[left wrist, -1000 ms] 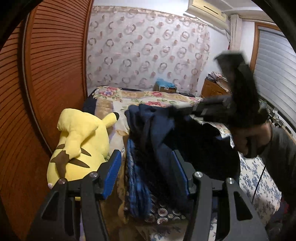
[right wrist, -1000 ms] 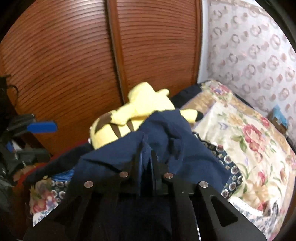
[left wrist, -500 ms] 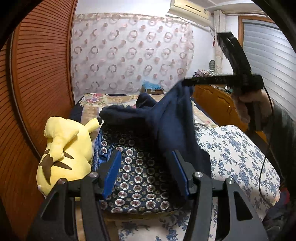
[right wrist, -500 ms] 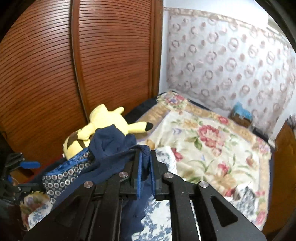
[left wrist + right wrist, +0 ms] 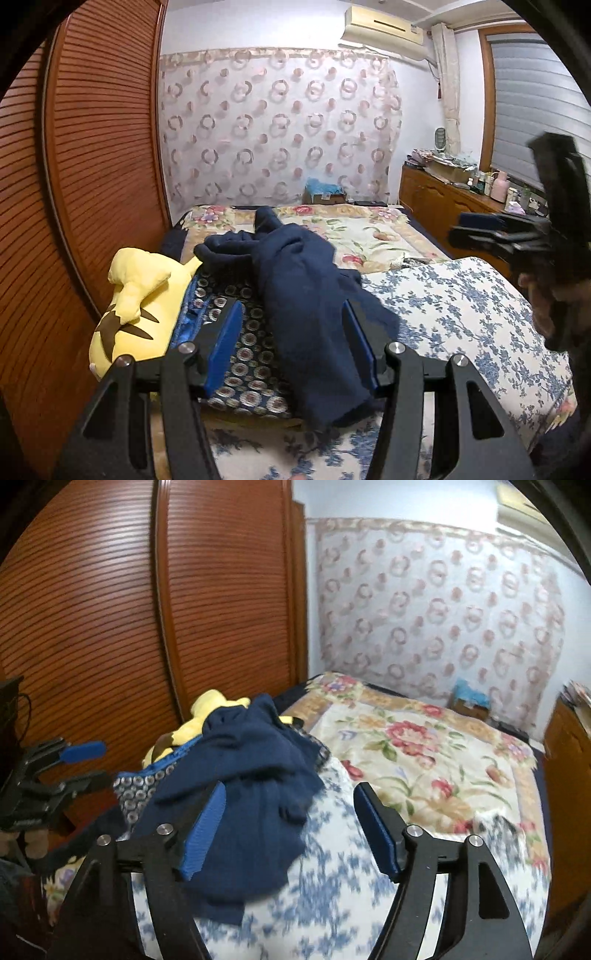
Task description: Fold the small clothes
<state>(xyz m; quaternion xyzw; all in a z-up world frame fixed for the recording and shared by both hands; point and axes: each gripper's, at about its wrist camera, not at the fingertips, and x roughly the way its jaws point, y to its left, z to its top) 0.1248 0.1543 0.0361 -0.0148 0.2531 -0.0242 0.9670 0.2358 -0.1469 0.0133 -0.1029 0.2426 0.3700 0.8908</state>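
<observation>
- One bed [image 5: 461,295] is filling the lower part of both views, wearing two covers: a white quilt with blue flowers [image 5: 332,867] at the near end and a cream blanket with red flowers [image 5: 424,746] at the far end.
- Two brown slatted wooden wardrobe doors [image 5: 221,590] are standing along the side of the bed.
- One yellow plush toy with brown stripes [image 5: 136,306] is lying against the doors, touching a dark blue cushion with a ring pattern [image 5: 243,332].
- One crumpled navy blue garment [image 5: 306,295] is lying unfolded in a heap, partly on the ring-patterned cushion and partly on the blue-flowered quilt, with one end trailing towards the cream blanket.
- One left gripper [image 5: 291,343] is hovering above the garment with its two blue-padded jaws standing apart; the cloth is showing between them, but whether the pads are touching it cannot be told.
- One right gripper [image 5: 291,830] is released: its jaws have just been opening, both pads are clear, and the garment is lying beyond its left jaw. In the left wrist view it is showing blurred at the right edge, with a person's hand [image 5: 546,306] holding it.
</observation>
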